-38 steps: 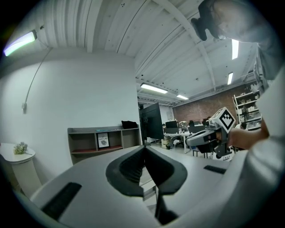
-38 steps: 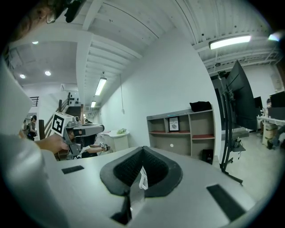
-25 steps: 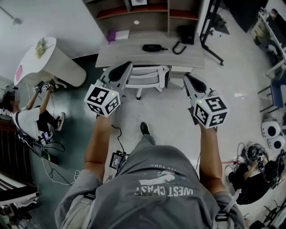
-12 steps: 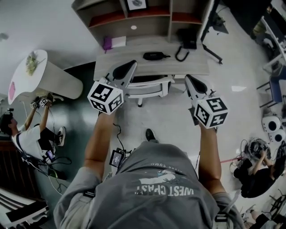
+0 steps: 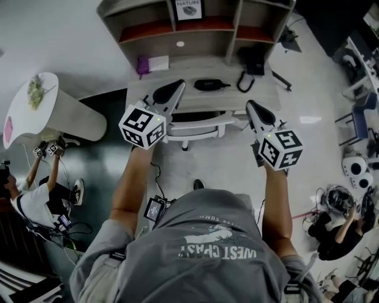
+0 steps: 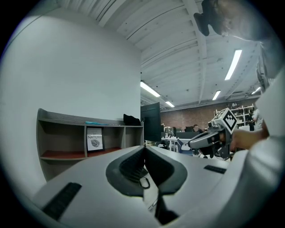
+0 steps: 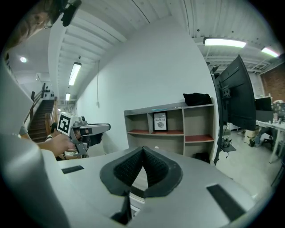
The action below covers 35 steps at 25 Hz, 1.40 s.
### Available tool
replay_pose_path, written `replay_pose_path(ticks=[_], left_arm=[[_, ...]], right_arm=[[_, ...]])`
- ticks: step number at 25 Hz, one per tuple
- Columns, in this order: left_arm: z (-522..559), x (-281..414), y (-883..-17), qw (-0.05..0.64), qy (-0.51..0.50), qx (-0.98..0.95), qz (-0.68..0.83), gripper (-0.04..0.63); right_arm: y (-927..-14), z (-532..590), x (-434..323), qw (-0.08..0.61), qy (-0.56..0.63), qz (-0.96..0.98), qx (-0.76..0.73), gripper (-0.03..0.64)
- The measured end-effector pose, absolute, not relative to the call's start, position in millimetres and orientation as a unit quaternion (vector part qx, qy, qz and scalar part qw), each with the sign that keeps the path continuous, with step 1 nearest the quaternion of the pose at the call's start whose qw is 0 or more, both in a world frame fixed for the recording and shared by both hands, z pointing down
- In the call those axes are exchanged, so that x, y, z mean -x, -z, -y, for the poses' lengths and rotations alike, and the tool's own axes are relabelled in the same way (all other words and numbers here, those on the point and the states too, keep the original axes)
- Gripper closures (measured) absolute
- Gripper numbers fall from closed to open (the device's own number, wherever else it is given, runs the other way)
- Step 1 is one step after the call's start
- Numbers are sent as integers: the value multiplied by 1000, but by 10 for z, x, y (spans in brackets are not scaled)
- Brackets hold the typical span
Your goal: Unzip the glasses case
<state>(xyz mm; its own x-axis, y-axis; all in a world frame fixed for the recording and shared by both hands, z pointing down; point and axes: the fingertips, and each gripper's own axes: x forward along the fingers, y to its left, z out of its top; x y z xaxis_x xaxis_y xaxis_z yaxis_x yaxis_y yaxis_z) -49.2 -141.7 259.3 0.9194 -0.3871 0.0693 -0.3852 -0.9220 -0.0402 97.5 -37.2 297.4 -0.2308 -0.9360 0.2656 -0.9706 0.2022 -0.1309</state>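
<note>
The black glasses case [image 5: 208, 84] lies on the grey desk [image 5: 219, 100], near the middle and toward its back edge, with neither claw touching it. At 3 o'clock from the case I see a black looped strap [image 5: 243, 81], and at 1 o'clock a black bag [image 5: 251, 58]. At 10 o'clock sit a purple object [image 5: 142, 64] and a white sheet [image 5: 159, 61]. At 12 o'clock, behind the desk, rises the open shelf unit [image 5: 148, 29], with a framed "NATURE" picture [image 5: 189, 9] in its middle bay. A white chair [image 5: 195, 125] is tucked under the desk's near edge at 6 o'clock.

My left gripper [image 5: 177, 86] points toward the desk's near left part, at 8 o'clock from the case and well short of it. In the left gripper view its claw [image 6: 144, 151] is pressed together, pad against pad, holding nothing. My right gripper [image 5: 250, 105] hangs at 4 o'clock from the case, by the desk's right front edge. In the right gripper view its claw [image 7: 142, 149] is likewise closed and empty. Each camera catches the other gripper off to the side, held in a hand at about the same height.

Farther out, a round white table [image 5: 35, 109] stands at 9 o'clock from the desk. One seated person [image 5: 29, 201] works at the frame's left edge. Another seated person [image 5: 337, 225] is at the right edge, among cables on the floor.
</note>
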Motion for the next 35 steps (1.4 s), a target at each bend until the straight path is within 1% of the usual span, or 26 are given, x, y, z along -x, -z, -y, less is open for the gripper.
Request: replay_pose_path(ticks=[8,20,27,35], left_arm=[[1770,753,-2646,-1,29,978,-205,595],[2017,940,-2813,-15,33,967,-253,595],[2340,867,-2938,-23,53,958,-279,595],[2765,599,-3249,-59,74,945,-312,595]], right_arm=[[-2982,748,-715,82,-137,778,-607,607],[-3013,1331,-781,92,-127,803,-575,607],[-3178,1845,-827,96,-137,826,-538,607],[-3595,2430,-1082,126,-160,848,-489,601]])
